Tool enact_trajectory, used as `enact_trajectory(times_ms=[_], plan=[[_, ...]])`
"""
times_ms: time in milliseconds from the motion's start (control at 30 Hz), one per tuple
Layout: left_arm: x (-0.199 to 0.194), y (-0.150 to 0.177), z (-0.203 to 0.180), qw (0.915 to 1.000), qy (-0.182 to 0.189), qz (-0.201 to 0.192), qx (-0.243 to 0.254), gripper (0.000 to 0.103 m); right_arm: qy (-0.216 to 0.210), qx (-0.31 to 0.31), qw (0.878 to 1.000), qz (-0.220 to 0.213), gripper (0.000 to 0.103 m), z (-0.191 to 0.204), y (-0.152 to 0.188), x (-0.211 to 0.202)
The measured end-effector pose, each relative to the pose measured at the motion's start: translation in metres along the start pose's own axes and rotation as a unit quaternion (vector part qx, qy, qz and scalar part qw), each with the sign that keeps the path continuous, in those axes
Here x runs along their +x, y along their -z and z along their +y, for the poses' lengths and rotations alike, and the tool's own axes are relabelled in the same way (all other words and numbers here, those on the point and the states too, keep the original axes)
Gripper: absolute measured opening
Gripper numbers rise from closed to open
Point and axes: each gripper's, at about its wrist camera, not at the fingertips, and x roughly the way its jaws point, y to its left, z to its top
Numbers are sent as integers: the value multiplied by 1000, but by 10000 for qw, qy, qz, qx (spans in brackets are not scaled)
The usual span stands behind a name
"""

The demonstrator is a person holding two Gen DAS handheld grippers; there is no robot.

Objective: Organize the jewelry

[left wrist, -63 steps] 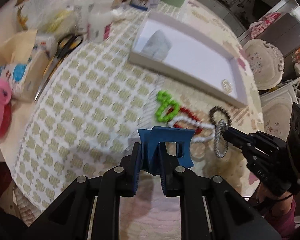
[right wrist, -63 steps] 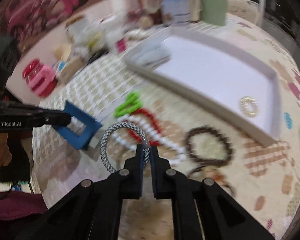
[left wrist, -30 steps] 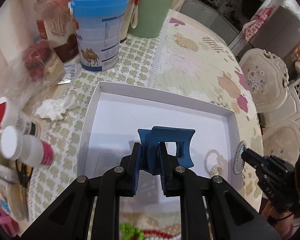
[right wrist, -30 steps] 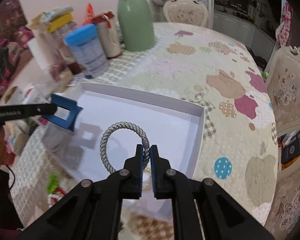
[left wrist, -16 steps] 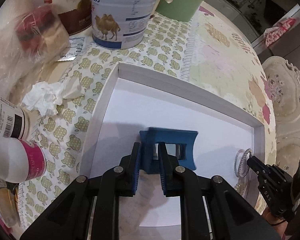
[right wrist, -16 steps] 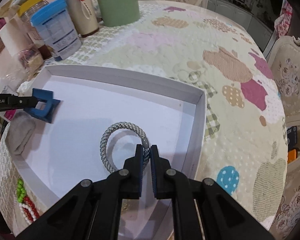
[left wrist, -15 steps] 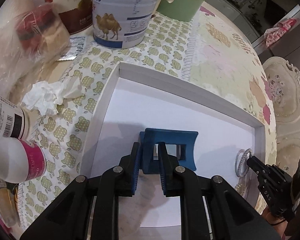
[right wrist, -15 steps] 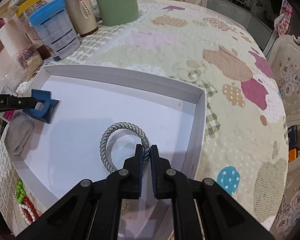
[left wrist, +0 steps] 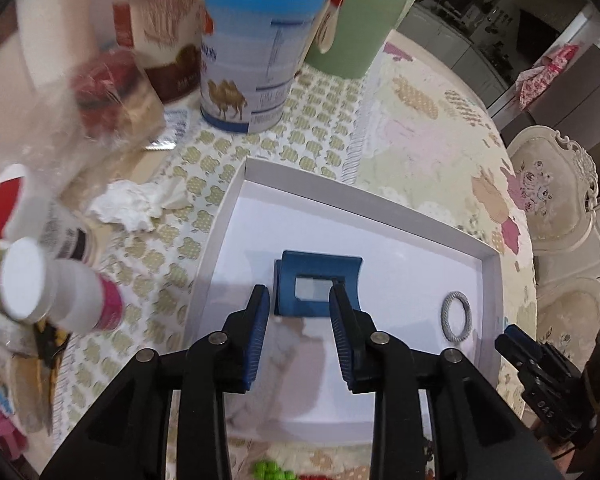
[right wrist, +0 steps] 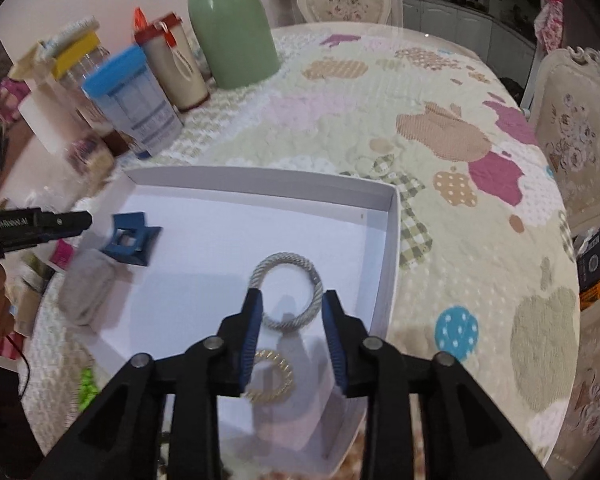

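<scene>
A white shallow box (left wrist: pixel 489 280) (right wrist: pixel 392 240) lies on the patterned tablecloth. A blue hair clip (left wrist: pixel 318 288) (right wrist: pixel 130 240) rests on the box floor, just ahead of my open left gripper (left wrist: pixel 300 300). A grey braided ring (right wrist: pixel 287 290) (left wrist: pixel 456 317) lies flat in the box, partly between the fingers of my open right gripper (right wrist: pixel 290 304). A gold ring (right wrist: pixel 269 376) lies in the box under the right gripper. A grey pouch (right wrist: pixel 86 288) sits at the box's left end. Green beads (left wrist: pixel 269 470) (right wrist: pixel 86 386) lie outside the box.
A blue-lidded tin (left wrist: pixel 256 48) (right wrist: pixel 134 100), a green jug (right wrist: pixel 232 20), jars, white bottles (left wrist: pixel 52 300) and a crumpled tissue (left wrist: pixel 128 208) crowd the table left of and behind the box. Ornate chairs (right wrist: pixel 572 140) stand at the right.
Both grippers have opened. The blue clip and the grey ring have been let go and now lie on the box floor. Both grippers have drawn back a little.
</scene>
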Motion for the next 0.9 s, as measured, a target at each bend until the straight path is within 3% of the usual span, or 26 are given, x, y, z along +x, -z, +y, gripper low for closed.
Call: enact_trajectory(times_ms=[467,900], plan=[[-65,95,-19,9939,-553,-645,698,31,-363,40,9985,-399,48,42,57,-86],[-106,164,-27,9884,-565,-954,1035,31,-407,-108,9972,-616,57,76,115,-138]])
